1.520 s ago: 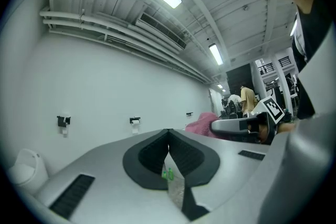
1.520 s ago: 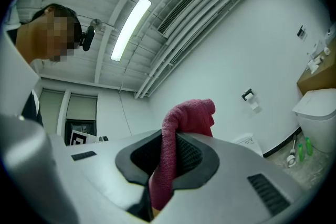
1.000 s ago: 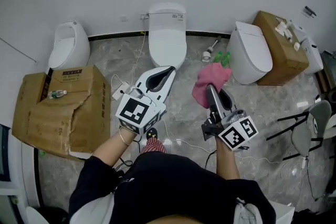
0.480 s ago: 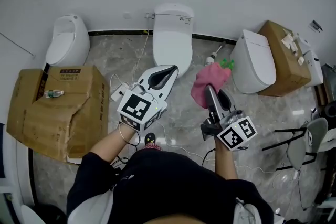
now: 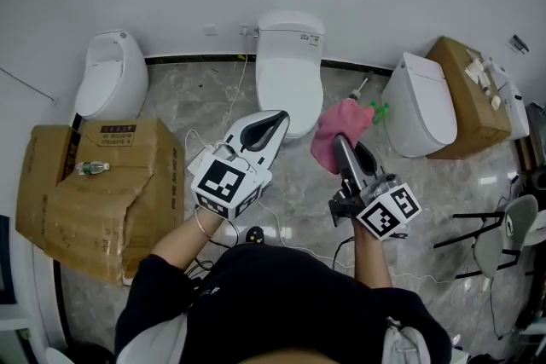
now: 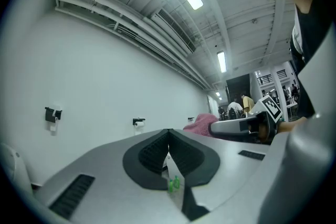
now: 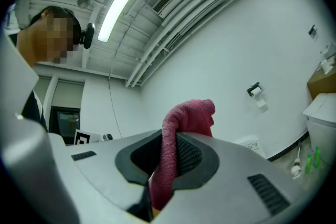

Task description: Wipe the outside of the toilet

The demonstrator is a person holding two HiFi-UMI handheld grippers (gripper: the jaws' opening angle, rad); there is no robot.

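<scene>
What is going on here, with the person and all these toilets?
A person stands facing a row of toilets with a gripper in each hand. The right gripper is shut on a pink woven cloth and holds it up in the air, just to the right of the middle white ceramic toilet, not touching it. The left gripper has its jaws together and holds nothing. Wiping has not yet begun.
</scene>
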